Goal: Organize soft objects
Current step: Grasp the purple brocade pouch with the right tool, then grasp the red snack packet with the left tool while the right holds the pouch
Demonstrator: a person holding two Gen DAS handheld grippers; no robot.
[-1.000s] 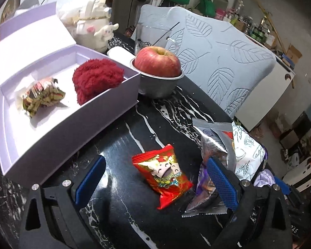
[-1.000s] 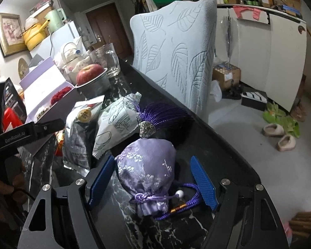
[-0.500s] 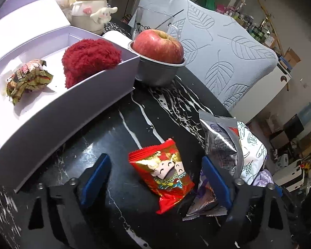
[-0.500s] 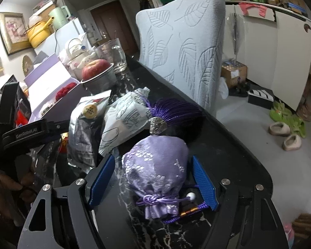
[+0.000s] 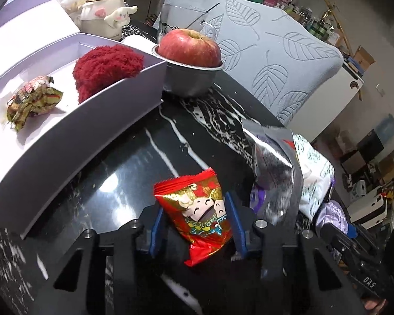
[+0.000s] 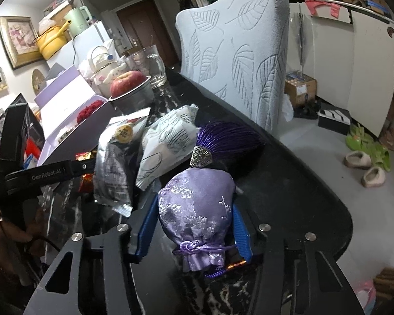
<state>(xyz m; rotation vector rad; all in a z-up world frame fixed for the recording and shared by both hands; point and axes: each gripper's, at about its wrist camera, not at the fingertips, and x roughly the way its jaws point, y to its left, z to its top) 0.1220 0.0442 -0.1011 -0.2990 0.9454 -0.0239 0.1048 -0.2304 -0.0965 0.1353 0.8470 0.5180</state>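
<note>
Left wrist view: your left gripper (image 5: 195, 227) has just been closing, and its blue pads now press both sides of the red snack packet (image 5: 199, 211), which sits on the black marble table (image 5: 134, 162) at 6 o'clock. At 9 to 10 o'clock the open lavender box (image 5: 97, 120) holds a crumpled green-and-red wrapper (image 5: 32, 101) and, beside it at its 2 o'clock, a fluffy red ball (image 5: 106, 68). Just beyond the box's far corner, at 12 o'clock, an apple (image 5: 189, 48) rests in a grey metal bowl (image 5: 189, 81). A silver foil bag (image 5: 274, 168) lies at 3 o'clock from the packet, nearly touching your right-hand pad.

In your right wrist view, your right gripper (image 6: 194, 228) has also just been closing; its pads squeeze the lilac brocade pouch (image 6: 197, 207) on the table, drawstring knot toward you. Touching the pouch at its 12 o'clock is a purple tassel (image 6: 228, 141); a white printed packet (image 6: 168, 141) lies at 11 o'clock
</note>
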